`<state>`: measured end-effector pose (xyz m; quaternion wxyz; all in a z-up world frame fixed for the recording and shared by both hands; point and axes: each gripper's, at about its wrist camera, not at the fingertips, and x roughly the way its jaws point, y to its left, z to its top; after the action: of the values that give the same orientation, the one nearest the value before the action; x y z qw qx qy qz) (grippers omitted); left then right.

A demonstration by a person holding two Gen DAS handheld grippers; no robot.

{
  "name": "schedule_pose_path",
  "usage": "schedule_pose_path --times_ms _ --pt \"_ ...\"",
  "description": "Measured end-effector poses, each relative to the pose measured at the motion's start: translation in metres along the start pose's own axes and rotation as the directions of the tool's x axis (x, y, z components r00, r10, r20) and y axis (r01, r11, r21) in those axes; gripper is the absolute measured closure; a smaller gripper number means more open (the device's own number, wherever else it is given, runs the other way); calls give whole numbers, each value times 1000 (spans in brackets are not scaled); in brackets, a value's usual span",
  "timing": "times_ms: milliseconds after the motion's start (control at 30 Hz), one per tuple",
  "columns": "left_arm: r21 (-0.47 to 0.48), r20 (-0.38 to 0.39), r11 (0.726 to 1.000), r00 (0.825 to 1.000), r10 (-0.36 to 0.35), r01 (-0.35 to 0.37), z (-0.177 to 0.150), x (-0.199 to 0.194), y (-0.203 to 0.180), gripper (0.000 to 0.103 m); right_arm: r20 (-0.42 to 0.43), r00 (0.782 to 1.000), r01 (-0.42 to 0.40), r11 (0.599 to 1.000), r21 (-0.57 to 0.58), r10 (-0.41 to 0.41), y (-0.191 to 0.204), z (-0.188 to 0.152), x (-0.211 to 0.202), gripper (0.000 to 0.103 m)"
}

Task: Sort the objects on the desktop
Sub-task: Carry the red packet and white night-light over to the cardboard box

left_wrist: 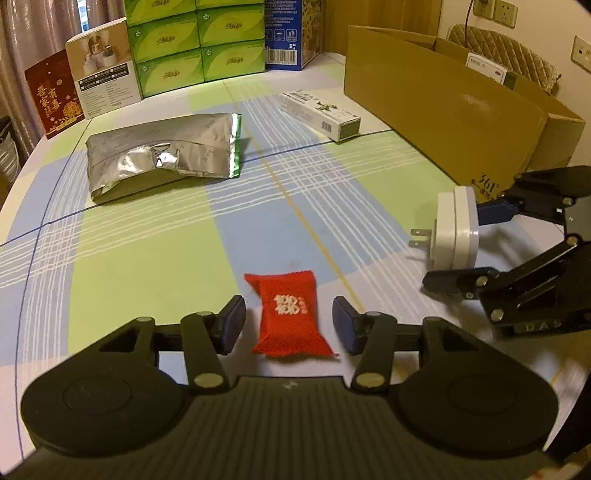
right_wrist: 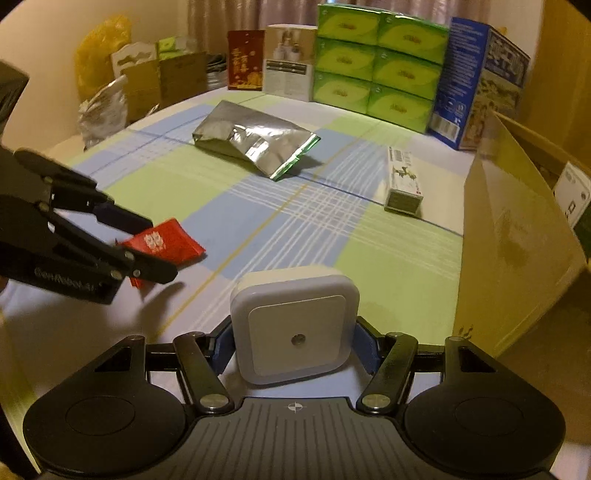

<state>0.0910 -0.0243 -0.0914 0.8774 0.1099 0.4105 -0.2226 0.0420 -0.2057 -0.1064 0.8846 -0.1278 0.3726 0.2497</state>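
Note:
A small red packet (left_wrist: 291, 332) with white characters lies flat on the checked tablecloth. My left gripper (left_wrist: 290, 325) straddles it, open, with a gap between each blue pad and the packet. The right wrist view shows the same packet (right_wrist: 173, 240) between the left gripper's (right_wrist: 159, 249) fingers. My right gripper (right_wrist: 293, 343) is shut on a white square plug-in night light (right_wrist: 295, 325), with a pad against each of its sides. In the left wrist view the night light (left_wrist: 456, 232) sits in the right gripper (left_wrist: 456, 247), its two metal prongs pointing left.
A silver foil bag (left_wrist: 162, 155) and a long white carton (left_wrist: 319, 114) lie further back on the cloth. A large open cardboard box (left_wrist: 443, 110) stands on the right. Green tissue packs (left_wrist: 195, 44), a blue box (left_wrist: 288, 33) and other cartons line the far edge.

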Motion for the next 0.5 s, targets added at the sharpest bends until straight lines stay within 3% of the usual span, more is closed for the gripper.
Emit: schedule_pose_path --times_ms 267,400,500 --pt "54 -12 998 999 35 -35 1 4 -7 59 12 999 29 996 83 -30 -2 3 0 41" --pt "86 -4 995 999 48 -48 0 5 -16 73 18 999 32 996 87 -34 -4 3 0 41" --pt "104 0 993 998 58 -57 0 6 -20 77 24 999 30 996 82 -32 -4 2 1 40"
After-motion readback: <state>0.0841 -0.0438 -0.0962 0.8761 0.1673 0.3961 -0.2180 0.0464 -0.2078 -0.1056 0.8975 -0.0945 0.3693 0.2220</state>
